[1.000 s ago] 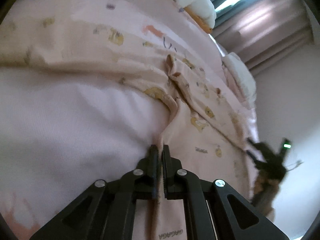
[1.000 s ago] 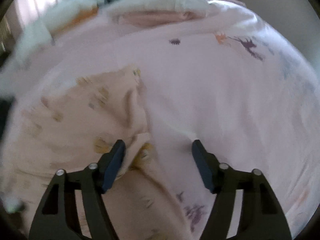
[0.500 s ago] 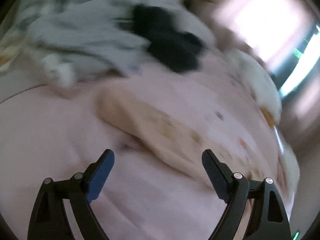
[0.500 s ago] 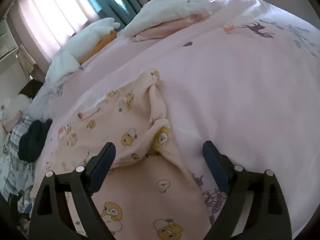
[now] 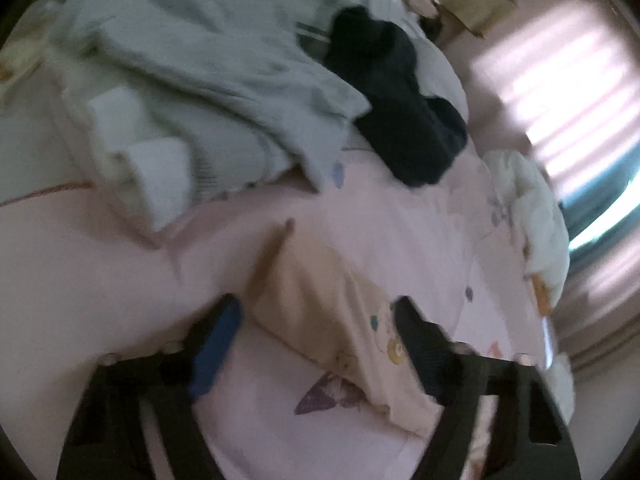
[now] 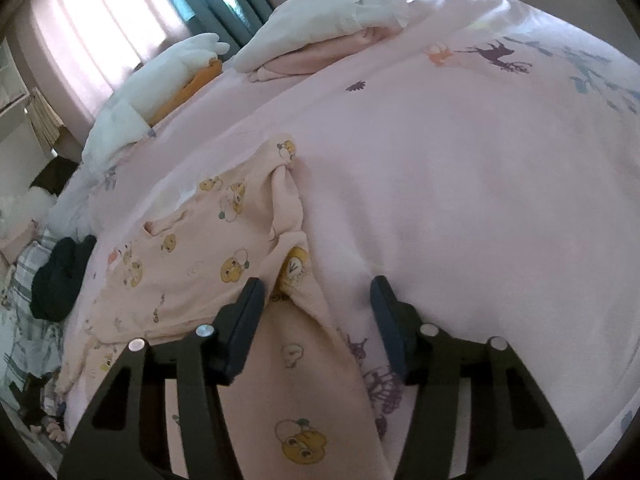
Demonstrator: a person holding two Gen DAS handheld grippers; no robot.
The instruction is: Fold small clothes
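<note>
Both hand-held grippers stand open over the peach cotton baby garment printed with yellow cartoon faces [image 6: 192, 264], and neither pad presses on the cloth. The right hand-held gripper [image 6: 316, 312] straddles a raised ridge of the garment, its jaws having just been closing with that fold between them, probably to pinch it for the next fold. The left hand-held gripper [image 5: 316, 324], blurred in its own view, frames the garment's narrow end, a leg or sleeve [image 5: 316, 292]; its jaws too have just been narrowing around that cloth, though nothing is gripped yet.

The garment lies partly spread on the pink bedsheet with purple deer prints [image 6: 460, 184], flat enough to fold in place, which would explain why both tools come in from opposite ends. At 11 o'clock of it in the left view a pale grey-green sweatshirt with white cuffs [image 5: 200, 92] lies heaped, a dark navy garment [image 5: 400, 100] at 12 o'clock. White folded laundry [image 6: 332, 20] sits at 12 o'clock in the right view, well apart.
</note>
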